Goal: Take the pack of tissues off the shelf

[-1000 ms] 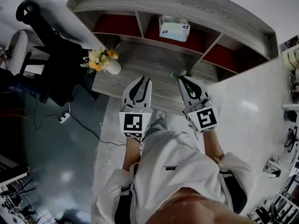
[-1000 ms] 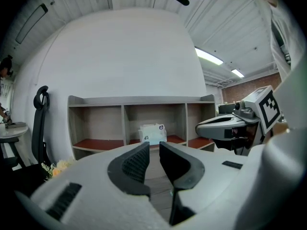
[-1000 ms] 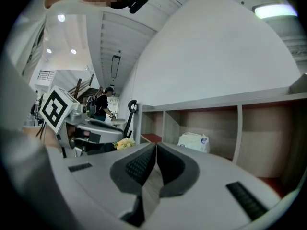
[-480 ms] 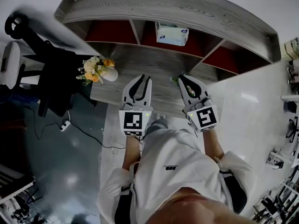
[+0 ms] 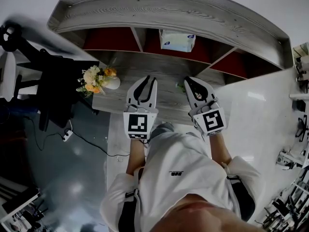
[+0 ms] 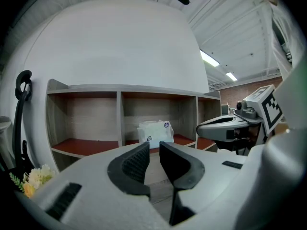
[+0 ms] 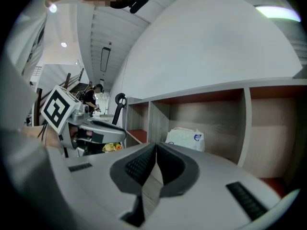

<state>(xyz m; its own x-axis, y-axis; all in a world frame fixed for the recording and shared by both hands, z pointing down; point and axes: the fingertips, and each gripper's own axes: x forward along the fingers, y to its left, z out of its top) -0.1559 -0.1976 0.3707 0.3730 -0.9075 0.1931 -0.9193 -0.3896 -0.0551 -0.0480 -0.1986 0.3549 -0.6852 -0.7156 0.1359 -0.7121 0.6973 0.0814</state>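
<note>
Tissues (image 5: 177, 40) sit in shelf (image 5: 169, 8) middle compartment, far side of bench (image 5: 164, 66). Left gripper (image 5: 150, 78) slightly open, empty; right gripper (image 5: 186, 80) closed, empty. Best to reach in, open wide, grip pack squarely, clear dividers.

In the head view, the grey wood-grain shelf unit's top board (image 5: 169, 8) overhangs the red-floored compartments. It hides their back walls and the rear of the white plastic-wrapped pack of tissues (image 5: 177, 41), whose blue print is too small to read in any view. A small green thing (image 5: 180, 86) on the grey desk is mostly covered by the white right gripper (image 5: 188, 82) and cannot be identified, while a pale-padded, chair-like shape (image 5: 6, 76) is blurred and cut by the left edge.
</note>
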